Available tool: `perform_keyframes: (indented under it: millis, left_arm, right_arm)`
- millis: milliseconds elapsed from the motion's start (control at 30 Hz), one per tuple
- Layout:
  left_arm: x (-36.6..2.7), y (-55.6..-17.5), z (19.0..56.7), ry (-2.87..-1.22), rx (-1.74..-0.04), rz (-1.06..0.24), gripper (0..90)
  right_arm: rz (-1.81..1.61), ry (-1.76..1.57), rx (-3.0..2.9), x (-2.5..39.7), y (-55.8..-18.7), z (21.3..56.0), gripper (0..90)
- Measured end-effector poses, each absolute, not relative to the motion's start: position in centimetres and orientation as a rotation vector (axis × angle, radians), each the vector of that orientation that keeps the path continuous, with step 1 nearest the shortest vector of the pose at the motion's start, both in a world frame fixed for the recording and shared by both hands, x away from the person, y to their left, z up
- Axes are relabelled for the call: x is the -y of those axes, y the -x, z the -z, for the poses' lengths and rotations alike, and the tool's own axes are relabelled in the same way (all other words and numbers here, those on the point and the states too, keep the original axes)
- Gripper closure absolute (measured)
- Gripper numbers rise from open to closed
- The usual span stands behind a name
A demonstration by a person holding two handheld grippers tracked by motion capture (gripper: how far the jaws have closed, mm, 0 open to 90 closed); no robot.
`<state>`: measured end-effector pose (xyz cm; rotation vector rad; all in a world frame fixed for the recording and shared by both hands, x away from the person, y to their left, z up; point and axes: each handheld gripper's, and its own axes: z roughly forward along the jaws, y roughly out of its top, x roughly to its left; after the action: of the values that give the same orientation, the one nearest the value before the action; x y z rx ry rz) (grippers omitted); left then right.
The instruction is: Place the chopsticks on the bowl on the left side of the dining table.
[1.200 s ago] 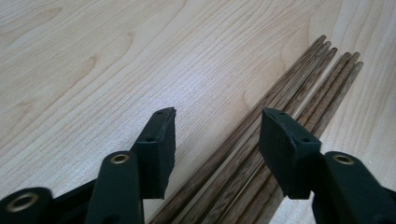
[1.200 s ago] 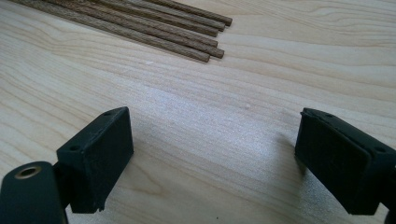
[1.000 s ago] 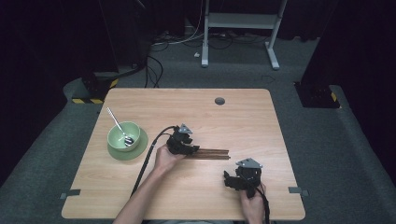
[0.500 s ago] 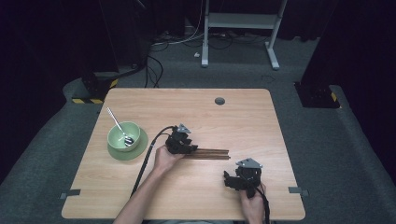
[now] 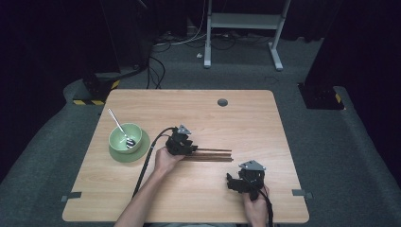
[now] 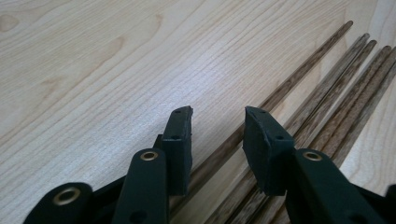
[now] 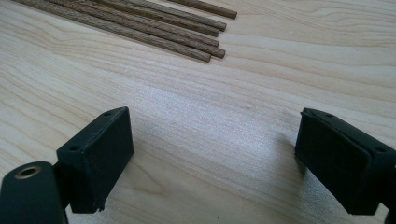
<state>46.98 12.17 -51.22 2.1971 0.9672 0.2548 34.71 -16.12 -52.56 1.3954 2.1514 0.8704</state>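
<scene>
Several dark wooden chopsticks (image 5: 213, 155) lie side by side near the table's middle. My left gripper (image 5: 191, 150) rests low at their left end. In the left gripper view its jaws stand open a little (image 6: 217, 116), one on each side of the leftmost chopstick (image 6: 299, 77), with the others (image 6: 345, 88) just to the right. My right gripper (image 5: 231, 182) sits near the front edge, right of centre, wide open (image 7: 210, 140) over bare wood. The chopsticks' tips (image 7: 154, 23) lie ahead of it.
A green bowl (image 5: 120, 135) with a metal spoon (image 5: 118, 125) in it stands on a green plate (image 5: 142, 147) at the table's left. A round cable hole (image 5: 222, 102) is at the back. Cables trail from both grippers toward the front edge.
</scene>
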Motion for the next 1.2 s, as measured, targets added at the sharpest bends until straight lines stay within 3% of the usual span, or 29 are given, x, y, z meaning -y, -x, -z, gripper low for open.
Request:
perform_keyframes:
  millis: [1200]
  left_arm:
    - [-13.1, -48.0, 50.8, -2.27, -0.997, -0.35, 75.9]
  right_arm:
    - [-0.872, -1.393, -2.154, 16.1, -34.7, 52.6, 11.0]
